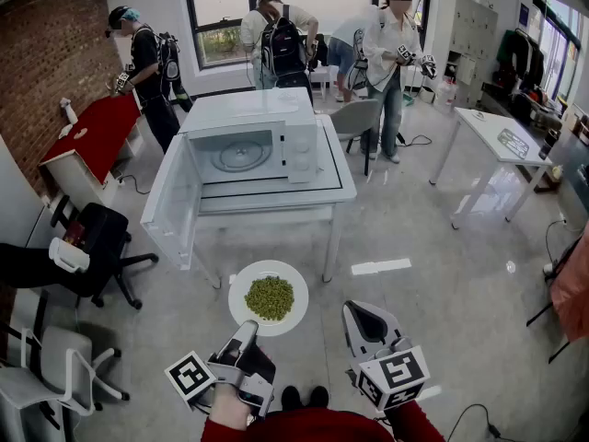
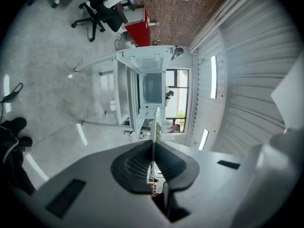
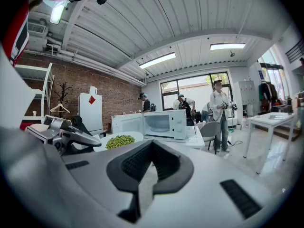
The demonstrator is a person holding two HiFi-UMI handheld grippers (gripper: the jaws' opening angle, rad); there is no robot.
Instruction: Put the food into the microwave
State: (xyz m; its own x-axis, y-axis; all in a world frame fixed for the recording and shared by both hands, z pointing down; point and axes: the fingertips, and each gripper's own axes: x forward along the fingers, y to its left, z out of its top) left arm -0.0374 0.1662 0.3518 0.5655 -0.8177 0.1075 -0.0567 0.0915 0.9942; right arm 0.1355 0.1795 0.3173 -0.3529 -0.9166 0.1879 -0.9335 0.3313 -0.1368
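A white plate (image 1: 241, 293) heaped with green food (image 1: 270, 297) hangs level above the floor, just in front of me. My left gripper (image 1: 248, 328) is shut on its near rim; in the left gripper view the plate (image 2: 156, 122) shows edge-on between the closed jaws of the left gripper (image 2: 153, 146). My right gripper (image 1: 361, 313) hovers beside the plate, to its right, shut and holding nothing. Ahead, the white microwave (image 1: 244, 155) sits on a white table (image 1: 336, 196) with its door (image 1: 175, 205) swung wide to the left. In the right gripper view the food (image 3: 119, 140) lies left of the microwave (image 3: 159, 124).
A black office chair (image 1: 97, 242) stands left of the microwave table and a white chair (image 1: 55, 366) at the lower left. A grey chair (image 1: 354, 118) is behind the table, a second white table (image 1: 492, 136) at the right, a red table (image 1: 97, 132) far left. Several people (image 1: 391, 44) stand at the back.
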